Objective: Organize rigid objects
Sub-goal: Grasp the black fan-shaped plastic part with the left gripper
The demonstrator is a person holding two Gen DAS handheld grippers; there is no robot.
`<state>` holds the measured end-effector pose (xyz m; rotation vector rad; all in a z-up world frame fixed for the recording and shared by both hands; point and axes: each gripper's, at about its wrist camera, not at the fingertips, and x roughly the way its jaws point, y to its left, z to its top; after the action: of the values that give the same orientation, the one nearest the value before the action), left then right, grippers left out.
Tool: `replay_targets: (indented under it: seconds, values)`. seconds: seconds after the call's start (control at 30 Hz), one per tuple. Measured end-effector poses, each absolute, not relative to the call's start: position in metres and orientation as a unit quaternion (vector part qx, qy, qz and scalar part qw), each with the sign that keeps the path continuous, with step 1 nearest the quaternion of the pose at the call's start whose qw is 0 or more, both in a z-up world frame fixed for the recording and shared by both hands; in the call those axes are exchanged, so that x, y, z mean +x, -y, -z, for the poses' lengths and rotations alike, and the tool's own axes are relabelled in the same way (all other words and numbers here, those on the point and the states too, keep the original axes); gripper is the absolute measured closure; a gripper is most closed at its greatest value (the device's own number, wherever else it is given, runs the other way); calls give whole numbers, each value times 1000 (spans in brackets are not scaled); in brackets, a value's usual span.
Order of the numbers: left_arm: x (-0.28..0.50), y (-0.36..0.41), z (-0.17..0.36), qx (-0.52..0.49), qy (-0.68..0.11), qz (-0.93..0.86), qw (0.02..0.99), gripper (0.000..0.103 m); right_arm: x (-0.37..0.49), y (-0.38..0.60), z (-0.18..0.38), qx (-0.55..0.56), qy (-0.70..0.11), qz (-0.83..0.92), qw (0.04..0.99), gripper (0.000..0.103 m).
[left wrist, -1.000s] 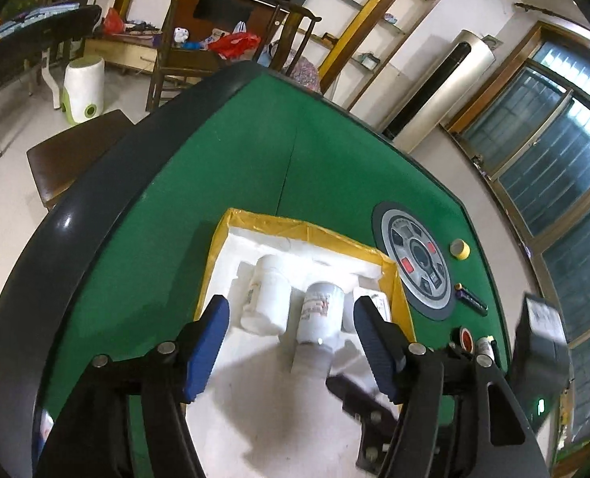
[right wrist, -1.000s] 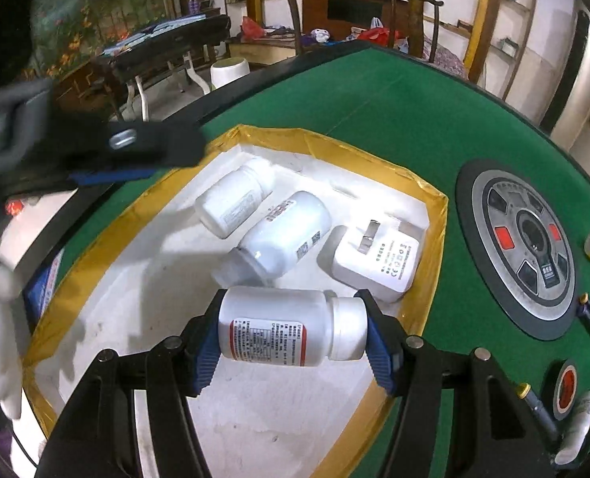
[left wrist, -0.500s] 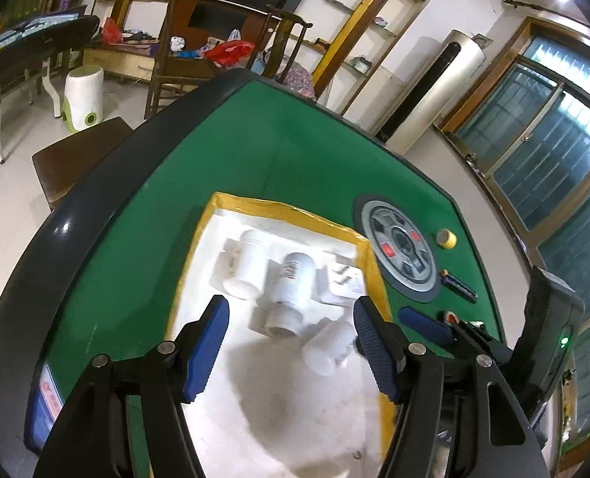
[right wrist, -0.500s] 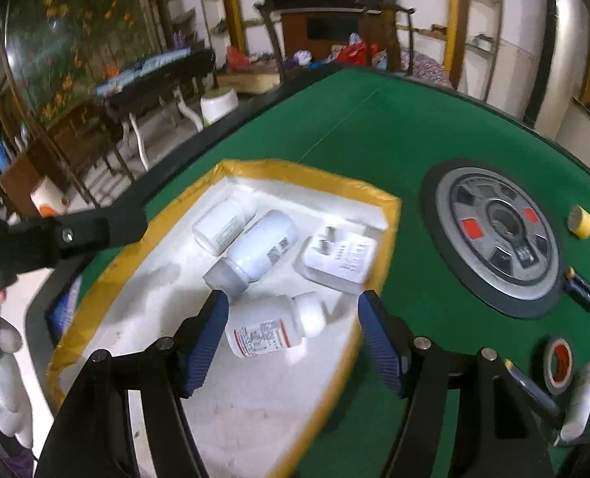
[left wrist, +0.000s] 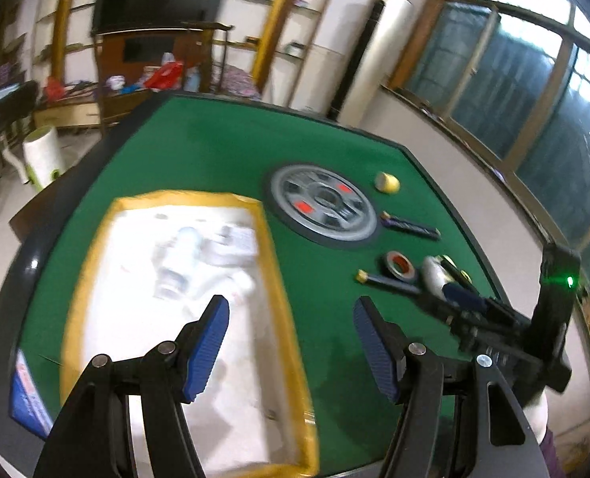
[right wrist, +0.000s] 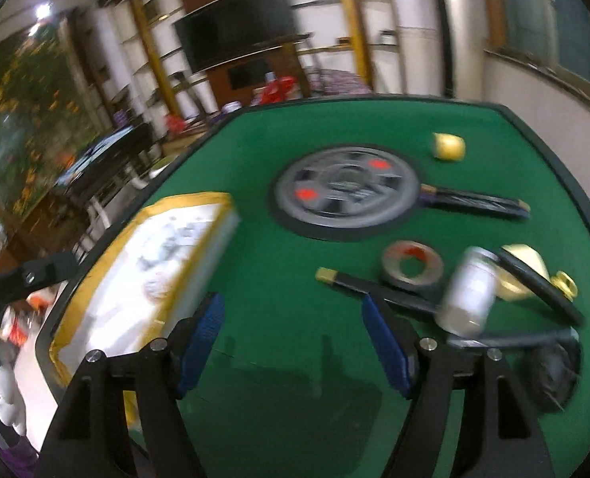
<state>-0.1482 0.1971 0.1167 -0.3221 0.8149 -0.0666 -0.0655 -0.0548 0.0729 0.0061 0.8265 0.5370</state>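
Observation:
A white tray with a yellow taped rim (left wrist: 279,279) lies on the green table and holds white bottles (left wrist: 179,259) and a white plug adapter (left wrist: 235,245), all blurred. My left gripper (left wrist: 291,342) is open and empty above the tray's right rim. My right gripper (right wrist: 293,342) is open and empty over bare green felt, right of the tray (right wrist: 219,235). A white bottle (right wrist: 470,290) lies just right of its right finger. A tape ring (right wrist: 412,265), a black pen (right wrist: 358,281) and a dark tube (right wrist: 474,199) lie nearby.
A round grey disc with red marks (left wrist: 323,205) is set in the table centre. A yellow roll (left wrist: 386,182) lies beyond it. The right gripper body (left wrist: 494,318) shows at the right of the left wrist view. Chairs and shelves stand beyond the table.
The right gripper let go of the white bottle into the tray, opened, and swung right over the felt toward the loose items. The left gripper turned right too.

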Motion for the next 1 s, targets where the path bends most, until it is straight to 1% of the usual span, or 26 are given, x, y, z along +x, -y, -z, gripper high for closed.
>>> replay_targets:
  seconds: [0.13,0.27,0.33,0.43,0.57,0.67,0.77,0.8,0.9,1.0]
  values:
    - [-158,-162,-116,-152,-396,50,904,35,-60,127,-74,47,-394,-208,894,31]
    - [-166,-128,-104,-161,-396,80,901,35,-56,209,-74,102,-384,-140,907,31]
    - [-164,-114,-93,-157,-411,92,894,35,-53,245,-71,127,-382,-109,909,31]
    - [-159,-100,-81,-152,-432,95,884,35,-48,274,-62,143,-390,-86,906,31]
    - [-160,-98,-75,-154,-441,90,880,35,-34,283,-42,159,-409,-81,895,31]
    - [-160,-103,-72,-161,-441,78,879,35,-22,273,-22,171,-431,-92,881,31]
    - [-161,-107,-69,-167,-441,73,879,35,-14,257,-11,161,-447,-106,874,31]
    - [-162,-107,-69,-168,-441,73,878,35,-14,251,-13,158,-446,-125,872,29]
    - [-160,-107,-67,-168,-442,75,878,35,-26,217,-21,127,-441,-199,866,29]
    - [-159,-104,-64,-168,-447,81,875,35,-43,178,-21,119,-470,-317,815,29]
